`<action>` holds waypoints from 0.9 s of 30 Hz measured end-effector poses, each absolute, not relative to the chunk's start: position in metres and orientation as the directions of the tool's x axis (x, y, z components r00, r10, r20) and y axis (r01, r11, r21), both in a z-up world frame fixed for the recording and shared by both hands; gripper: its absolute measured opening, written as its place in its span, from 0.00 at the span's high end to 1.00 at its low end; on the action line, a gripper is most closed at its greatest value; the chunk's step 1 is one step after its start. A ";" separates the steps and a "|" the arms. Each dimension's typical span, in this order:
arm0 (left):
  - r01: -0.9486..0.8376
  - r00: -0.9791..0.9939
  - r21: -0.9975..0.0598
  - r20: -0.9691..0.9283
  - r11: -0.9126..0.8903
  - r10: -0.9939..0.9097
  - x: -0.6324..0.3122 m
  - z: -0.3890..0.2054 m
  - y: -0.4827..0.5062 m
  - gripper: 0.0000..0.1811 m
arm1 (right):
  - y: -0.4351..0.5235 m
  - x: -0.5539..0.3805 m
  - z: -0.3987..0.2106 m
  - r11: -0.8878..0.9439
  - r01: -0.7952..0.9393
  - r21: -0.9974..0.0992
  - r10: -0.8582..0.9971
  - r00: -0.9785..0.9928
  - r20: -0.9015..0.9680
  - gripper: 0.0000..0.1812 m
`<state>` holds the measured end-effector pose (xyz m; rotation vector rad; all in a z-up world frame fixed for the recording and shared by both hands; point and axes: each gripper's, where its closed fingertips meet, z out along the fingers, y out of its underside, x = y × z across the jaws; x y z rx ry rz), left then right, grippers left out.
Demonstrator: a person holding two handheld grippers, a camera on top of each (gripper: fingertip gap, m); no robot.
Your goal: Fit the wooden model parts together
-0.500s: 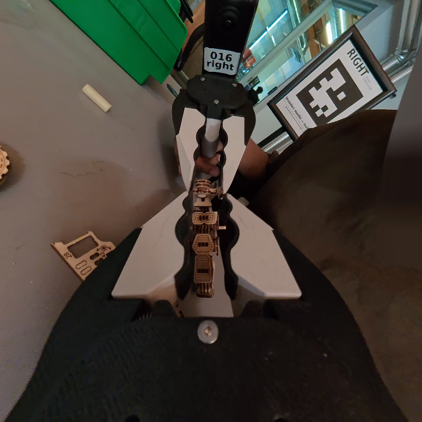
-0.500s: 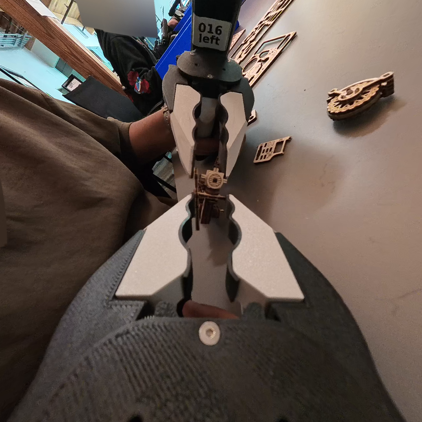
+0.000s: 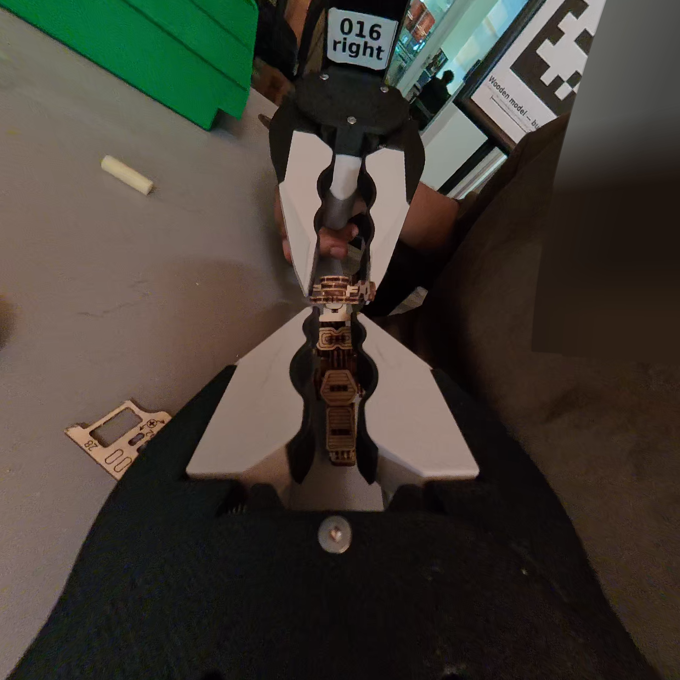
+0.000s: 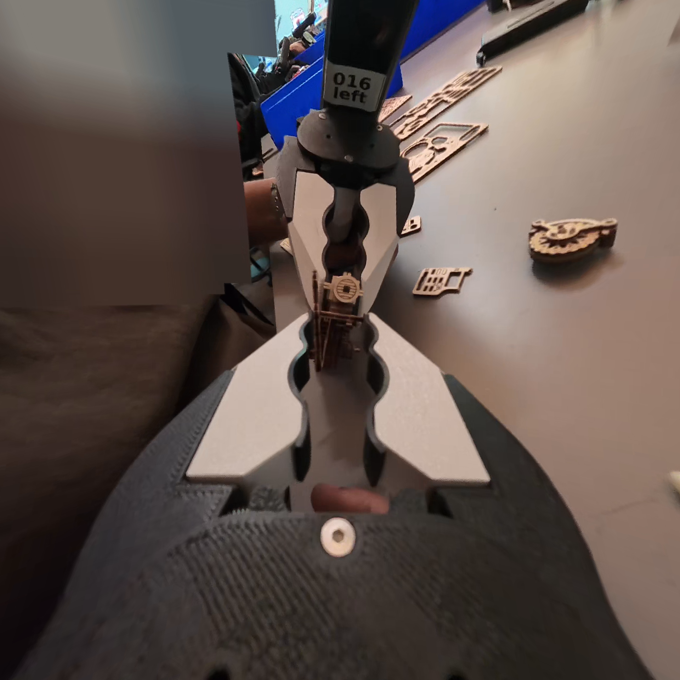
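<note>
My left gripper (image 3: pixel 333 312) is shut on a long wooden model assembly (image 3: pixel 338 401) that lies lengthwise between its white fingers. My right gripper (image 3: pixel 338 294) faces it tip to tip and is shut on a smaller wooden part (image 3: pixel 342 289). The two pieces touch end to end, above the grey table (image 3: pixel 147 276). In the right wrist view, my right gripper (image 4: pixel 336 320) grips the small slatted part (image 4: pixel 331 342). The left gripper (image 4: pixel 336 298) stands opposite, and the round end of its assembly (image 4: pixel 346 289) points at the camera.
A green bin (image 3: pixel 165 55), a white cylinder (image 3: pixel 127 174) and a flat wooden cut-out (image 3: pixel 117 438) lie to the left. A wooden gear assembly (image 4: pixel 572 241), a small flat piece (image 4: pixel 439 281), cut-out sheets (image 4: pixel 441 121) and a blue bin (image 4: pixel 294 99) lie on the table. A person's brown sleeve (image 3: pixel 552 331) is close by.
Both grippers have shifted together, so the background has moved and the opposite gripper looks nearer. The small part now shows broader and crosswise. The two pieces stay tip to tip.
</note>
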<state>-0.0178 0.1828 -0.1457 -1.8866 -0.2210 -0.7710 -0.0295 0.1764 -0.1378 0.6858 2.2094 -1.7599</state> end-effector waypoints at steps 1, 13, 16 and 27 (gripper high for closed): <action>0.476 0.779 -0.760 0.598 -0.442 -0.188 -0.018 -0.146 0.183 0.92 | 0.177 -0.030 -0.138 0.167 0.496 -0.852 0.214 -0.862 -0.460 0.87; 0.486 0.783 -0.753 0.600 -0.445 -0.161 -0.022 -0.151 0.184 0.92 | 0.179 -0.029 -0.146 0.201 0.544 -0.815 0.217 -0.836 -0.505 0.83; 0.526 0.773 -0.724 0.625 -0.446 -0.104 -0.033 -0.156 0.183 0.92 | 0.193 -0.044 -0.146 0.194 0.510 -0.838 0.302 -0.844 -0.444 0.81; 0.599 0.743 -0.668 0.669 -0.442 -0.004 -0.054 -0.166 0.179 0.92 | 0.220 -0.009 -0.156 0.471 0.297 -0.831 0.522 -0.853 -0.010 0.88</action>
